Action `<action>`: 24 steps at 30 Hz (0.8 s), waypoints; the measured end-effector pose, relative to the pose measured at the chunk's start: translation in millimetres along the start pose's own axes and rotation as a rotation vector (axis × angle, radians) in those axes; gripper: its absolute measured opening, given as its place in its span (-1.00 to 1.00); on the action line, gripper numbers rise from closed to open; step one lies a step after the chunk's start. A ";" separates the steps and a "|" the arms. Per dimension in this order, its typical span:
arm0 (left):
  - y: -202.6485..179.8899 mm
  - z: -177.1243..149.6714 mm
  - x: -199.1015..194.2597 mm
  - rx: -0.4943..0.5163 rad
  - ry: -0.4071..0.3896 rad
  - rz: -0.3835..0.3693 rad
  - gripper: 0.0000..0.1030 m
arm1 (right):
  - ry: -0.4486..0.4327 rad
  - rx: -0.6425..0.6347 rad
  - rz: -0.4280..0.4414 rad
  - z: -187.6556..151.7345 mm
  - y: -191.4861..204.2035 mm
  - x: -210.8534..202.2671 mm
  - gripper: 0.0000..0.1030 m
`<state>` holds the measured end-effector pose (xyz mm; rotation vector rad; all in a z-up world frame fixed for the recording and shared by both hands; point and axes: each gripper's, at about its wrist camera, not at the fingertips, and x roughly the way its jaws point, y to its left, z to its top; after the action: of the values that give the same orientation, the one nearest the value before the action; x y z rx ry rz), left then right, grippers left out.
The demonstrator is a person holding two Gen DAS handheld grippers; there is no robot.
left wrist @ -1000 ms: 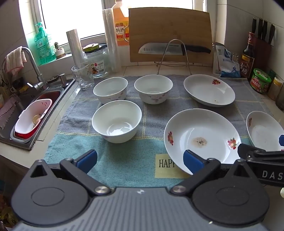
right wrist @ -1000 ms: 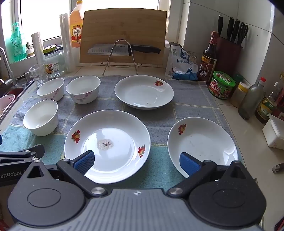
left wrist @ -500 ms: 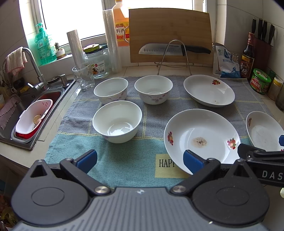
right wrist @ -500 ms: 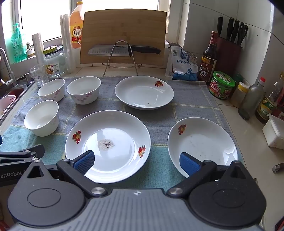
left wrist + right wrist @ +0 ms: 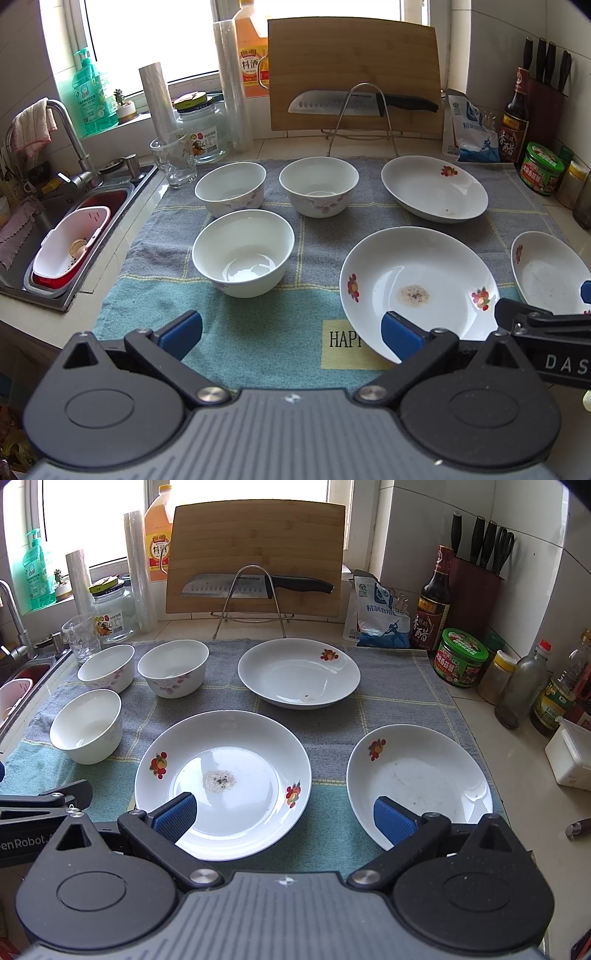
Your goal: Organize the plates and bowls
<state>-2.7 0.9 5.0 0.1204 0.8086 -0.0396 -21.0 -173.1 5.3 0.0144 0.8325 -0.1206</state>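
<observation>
Three white bowls stand on a towel: a near one [image 5: 243, 254] [image 5: 86, 725], a far left one [image 5: 231, 188] [image 5: 107, 667] and a far middle one [image 5: 318, 185] [image 5: 173, 667]. Three white flowered plates lie to their right: a big soiled one [image 5: 419, 291] [image 5: 223, 779], a far one [image 5: 434, 188] [image 5: 298, 672] and a right one [image 5: 546, 273] [image 5: 419, 779]. My left gripper [image 5: 291, 334] is open and empty above the towel's front edge. My right gripper [image 5: 284, 818] is open and empty, between the big plate and the right plate.
A grey and teal towel [image 5: 317, 236] covers the counter. A sink [image 5: 55, 221] with a pink basket is at the left. A glass [image 5: 173, 160], jar, cutting board [image 5: 354, 74] with knife, bottles [image 5: 432, 598] and jars line the back and right.
Both views have shifted very slightly; the dishes have not moved and both grippers stay open.
</observation>
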 end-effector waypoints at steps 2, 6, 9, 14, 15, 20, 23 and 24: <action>-0.1 0.1 0.1 0.000 0.001 0.000 0.98 | 0.001 0.001 0.000 -0.1 0.1 0.6 1.00; 0.0 0.1 -0.2 0.000 0.003 0.001 0.98 | 0.001 0.001 0.000 -0.1 0.3 0.4 1.00; 0.4 0.7 -1.6 -0.001 0.003 0.001 0.98 | 0.000 0.000 0.000 0.3 -0.3 -0.7 1.00; 0.2 0.5 -0.9 0.000 0.004 0.001 0.98 | 0.000 0.001 0.000 -0.1 -0.1 0.0 1.00; 0.4 0.6 -1.5 0.000 0.005 0.001 0.98 | 0.001 0.001 0.000 0.0 -0.2 -0.3 1.00; 0.2 0.8 -2.8 0.000 0.005 0.001 0.98 | 0.000 0.001 0.000 -0.3 -0.4 -0.1 1.00; 0.1 0.8 -2.8 0.000 0.005 0.002 0.98 | -0.001 0.001 -0.001 -0.4 -0.4 -0.8 1.00; 0.1 0.9 -3.0 0.000 0.005 0.002 0.98 | 0.000 0.001 0.000 -0.4 -0.5 -0.4 1.00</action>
<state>-4.2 0.9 7.8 0.1217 0.8137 -0.0377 -21.6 -173.5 5.3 0.0152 0.8324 -0.1214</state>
